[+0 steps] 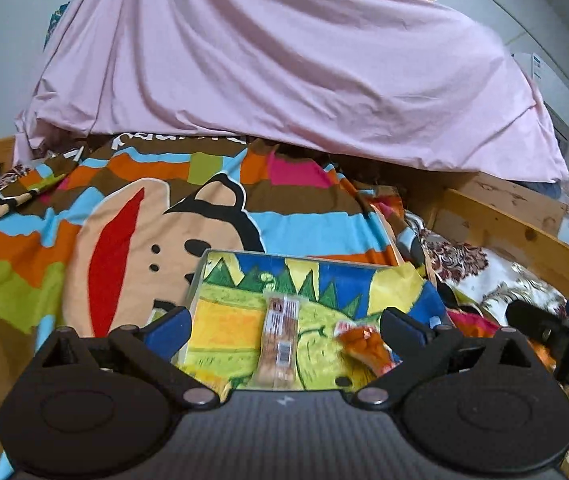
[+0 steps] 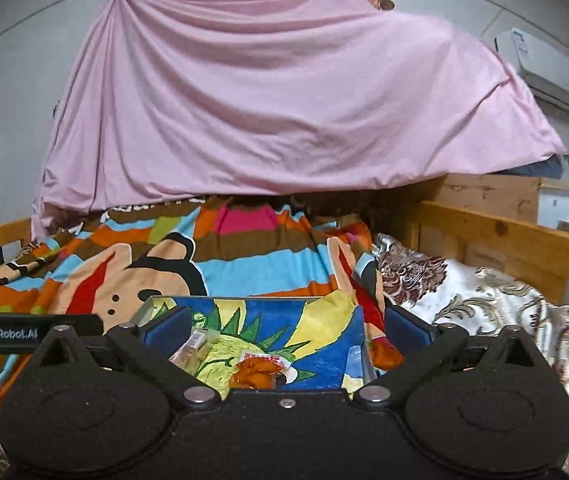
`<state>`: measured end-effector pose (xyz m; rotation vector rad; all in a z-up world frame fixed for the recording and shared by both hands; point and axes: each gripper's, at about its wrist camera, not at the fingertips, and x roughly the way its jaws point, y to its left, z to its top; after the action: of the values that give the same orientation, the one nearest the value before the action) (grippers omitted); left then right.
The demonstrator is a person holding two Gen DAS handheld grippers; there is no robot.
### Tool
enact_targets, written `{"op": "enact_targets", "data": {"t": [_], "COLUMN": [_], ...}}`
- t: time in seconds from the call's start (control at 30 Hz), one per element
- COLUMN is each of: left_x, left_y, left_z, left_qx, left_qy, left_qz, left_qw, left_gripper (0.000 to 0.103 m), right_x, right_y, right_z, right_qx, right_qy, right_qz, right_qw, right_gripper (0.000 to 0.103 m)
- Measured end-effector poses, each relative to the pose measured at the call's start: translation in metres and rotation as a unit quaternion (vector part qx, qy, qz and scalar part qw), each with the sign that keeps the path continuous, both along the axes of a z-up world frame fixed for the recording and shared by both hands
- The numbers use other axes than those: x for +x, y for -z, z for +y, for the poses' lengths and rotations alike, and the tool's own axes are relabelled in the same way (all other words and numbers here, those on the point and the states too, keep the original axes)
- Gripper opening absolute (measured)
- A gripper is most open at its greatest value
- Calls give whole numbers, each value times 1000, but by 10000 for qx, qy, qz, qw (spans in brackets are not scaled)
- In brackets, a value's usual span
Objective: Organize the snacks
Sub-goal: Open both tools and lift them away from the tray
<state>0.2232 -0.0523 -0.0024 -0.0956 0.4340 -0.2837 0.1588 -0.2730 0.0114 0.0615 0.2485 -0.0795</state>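
Two hand-held grippers spread wide above a snack box on the bed

Both tools stand with jaws fully apart and nothing between the pads. The left hand-held gripper (image 1: 284,330) points slightly down at a shallow clear box (image 1: 200,276) whose floor shows a bright painted scene of green, yellow and blue. Inside it, seen between the blue fingers (image 1: 168,330), lies a long clear-wrapped snack bar (image 1: 280,344), roughly lengthwise to the view. Just to its right, apart from it, sits an orange snack packet (image 1: 366,346) with a red-and-white label.

The right hand-held gripper (image 2: 284,326) looks over the same box from the other side; here the snack bar is near its left finger and the orange packet lies low in the middle. Part of the other tool crosses each view's edge.

Under the box is a bed (image 1: 524,236) with a wooden frame, spread with a striped cartoon blanket (image 1: 132,232). A floral cloth (image 2: 464,292) lies to the right. Behind hangs a pink sheet (image 2: 276,100), with an air conditioner (image 2: 540,64) on the wall.
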Motion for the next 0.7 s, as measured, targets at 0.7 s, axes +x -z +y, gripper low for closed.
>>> {"op": "enact_targets", "data": {"t": [0.7], "left_x": [-118], "left_y": [-11], "left_z": [38], "left_qx": [102], "left_qy": [-41], "left_qz": [-76], "left_qw": [9999], "left_gripper": [102], "right_x": [-134], "right_y": [-10], "right_z": [23], "right_qx": [-129], "right_qy": [36], "right_qz": [142], "right_qw": [9998], "right_gripper": [102]}}
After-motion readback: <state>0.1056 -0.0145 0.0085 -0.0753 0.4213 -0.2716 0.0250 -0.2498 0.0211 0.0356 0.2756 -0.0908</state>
